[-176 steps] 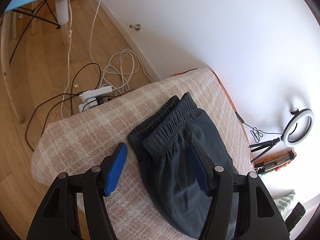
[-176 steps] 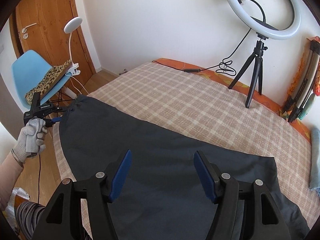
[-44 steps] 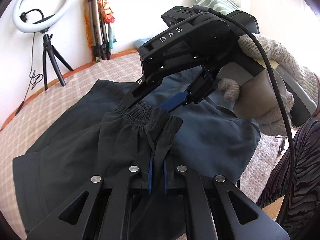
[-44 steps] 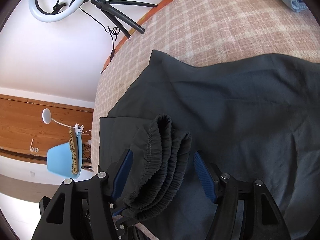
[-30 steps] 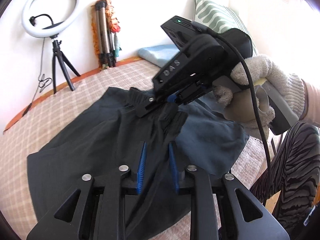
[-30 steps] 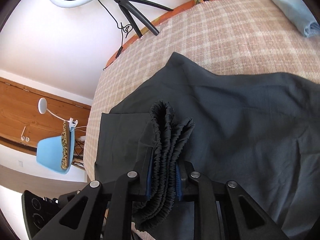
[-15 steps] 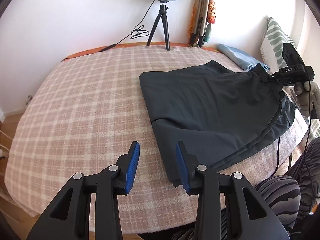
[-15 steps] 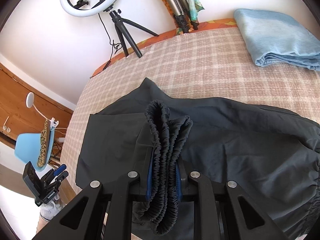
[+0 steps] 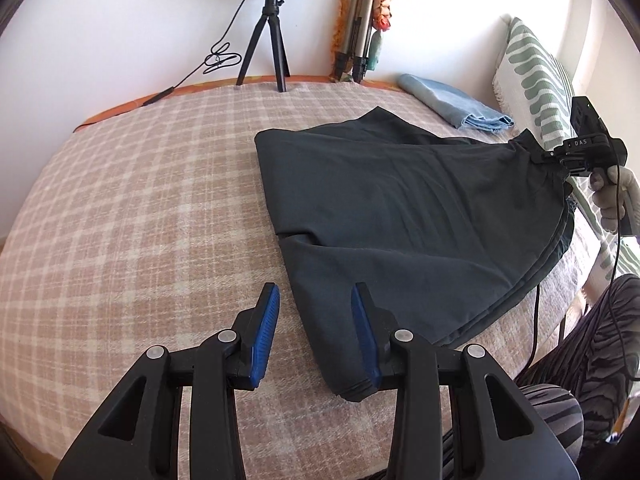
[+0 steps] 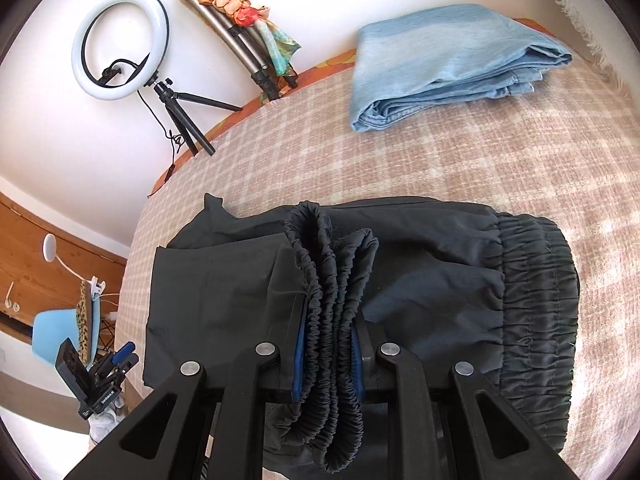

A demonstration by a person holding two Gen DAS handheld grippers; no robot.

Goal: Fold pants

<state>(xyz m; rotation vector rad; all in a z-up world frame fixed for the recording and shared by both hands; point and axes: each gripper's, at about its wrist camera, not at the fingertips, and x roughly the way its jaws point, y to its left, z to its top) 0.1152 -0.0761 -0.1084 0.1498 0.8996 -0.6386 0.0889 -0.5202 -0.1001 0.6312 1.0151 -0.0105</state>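
Dark grey pants (image 9: 400,208) lie folded over on the plaid bed cover (image 9: 140,220). My left gripper (image 9: 316,320) is open and empty, just above the pants' near folded corner. My right gripper (image 10: 326,352) is shut on the bunched elastic waistband (image 10: 332,288) and holds it above the lower layer's waistband (image 10: 536,300). In the left wrist view the right gripper (image 9: 560,156) shows at the far right, pinching the pants' top layer. In the right wrist view the left gripper (image 10: 116,364) shows small at the lower left.
A ring light on a tripod (image 9: 272,20) and a bundled tripod (image 9: 360,40) stand at the wall. Folded light blue cloth (image 10: 448,64) lies at the bed's far side. A striped pillow (image 9: 536,80) is at right. A blue chair (image 10: 64,332) stands beyond the bed.
My left gripper let go of the waistband, opened and moved back to the fold end of the pants. My right gripper closed on the waistband and carried it over toward the blue cloth side.
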